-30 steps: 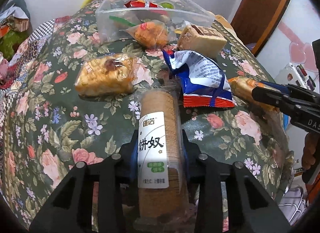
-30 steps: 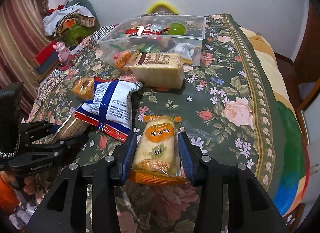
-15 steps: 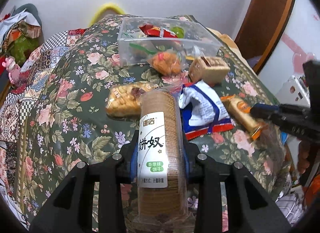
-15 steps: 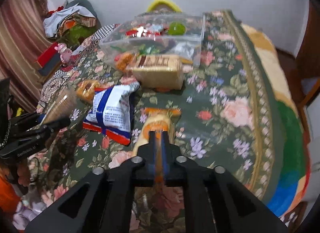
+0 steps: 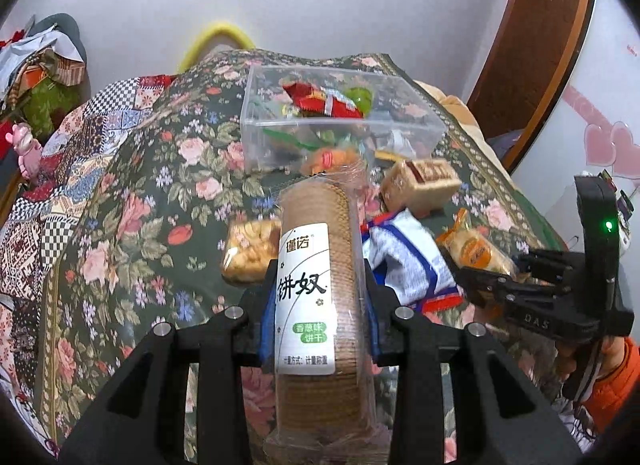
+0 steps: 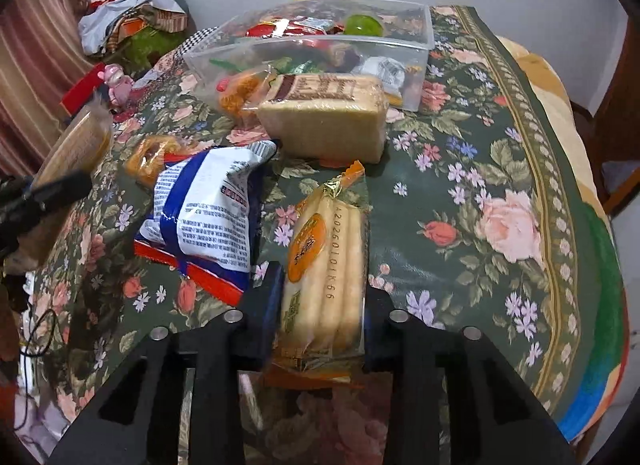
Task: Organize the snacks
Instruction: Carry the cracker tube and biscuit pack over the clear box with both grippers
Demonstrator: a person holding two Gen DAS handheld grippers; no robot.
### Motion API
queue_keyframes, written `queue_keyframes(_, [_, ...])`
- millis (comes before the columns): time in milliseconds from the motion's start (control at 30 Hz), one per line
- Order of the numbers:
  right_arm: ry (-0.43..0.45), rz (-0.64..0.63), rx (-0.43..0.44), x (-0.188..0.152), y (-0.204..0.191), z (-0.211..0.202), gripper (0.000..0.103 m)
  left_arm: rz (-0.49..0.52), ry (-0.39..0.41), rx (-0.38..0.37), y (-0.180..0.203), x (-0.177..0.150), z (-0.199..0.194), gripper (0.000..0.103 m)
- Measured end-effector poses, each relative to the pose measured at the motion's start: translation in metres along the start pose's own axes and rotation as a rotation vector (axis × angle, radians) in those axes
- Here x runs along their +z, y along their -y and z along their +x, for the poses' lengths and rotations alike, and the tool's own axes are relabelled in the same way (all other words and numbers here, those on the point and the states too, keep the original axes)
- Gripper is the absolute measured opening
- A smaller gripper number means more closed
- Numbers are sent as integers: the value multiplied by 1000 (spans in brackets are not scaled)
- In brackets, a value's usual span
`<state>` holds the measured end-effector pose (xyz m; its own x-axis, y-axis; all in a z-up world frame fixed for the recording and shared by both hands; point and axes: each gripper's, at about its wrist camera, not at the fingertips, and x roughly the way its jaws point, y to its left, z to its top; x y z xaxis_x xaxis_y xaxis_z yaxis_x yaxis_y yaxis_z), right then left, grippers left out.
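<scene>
My left gripper (image 5: 320, 285) is shut on a clear-wrapped roll of brown biscuits (image 5: 316, 249) with a white label, held up above the flowered cover. My right gripper (image 6: 322, 285) is shut on an orange packet of rice crackers (image 6: 328, 249), which stands on edge between the pads with its far end pointing away. The left wrist view shows that right gripper (image 5: 480, 285) low at the right with the packet (image 5: 476, 249). A clear plastic box (image 5: 256, 133) holding several snacks stands farther back. In the right wrist view the left gripper (image 6: 52, 193) is at the left edge.
On the flowered cover (image 6: 500, 185) lie a blue and white bag (image 6: 208, 217), a wrapped cake block (image 6: 324, 117), an orange snack bag (image 6: 236, 93) and a yellow pastry pack (image 6: 150, 159). A pile of clothes (image 6: 132, 25) sits at the back left. The cover drops off at the right.
The left gripper has risen with the biscuit roll. The right jaws, wide around the flat cracker packet a second ago, have closed; the packet now sits on edge between them.
</scene>
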<state>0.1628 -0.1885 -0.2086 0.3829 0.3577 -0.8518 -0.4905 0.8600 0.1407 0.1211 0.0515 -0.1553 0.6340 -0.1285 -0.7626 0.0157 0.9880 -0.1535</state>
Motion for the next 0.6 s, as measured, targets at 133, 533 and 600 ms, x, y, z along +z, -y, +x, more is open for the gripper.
queue_keyframes(133, [45, -9, -11, 5, 2, -13, 22, 5, 25, 2, -1, 16, 0, 35])
queue_keyframes(533, [213, -13, -13, 62, 7, -53, 22, 5, 115, 4, -8, 88, 6, 35])
queue_keyframes(600, [238, -15, -18, 74, 9, -56, 22, 6, 125, 6, -9, 99, 9, 35])
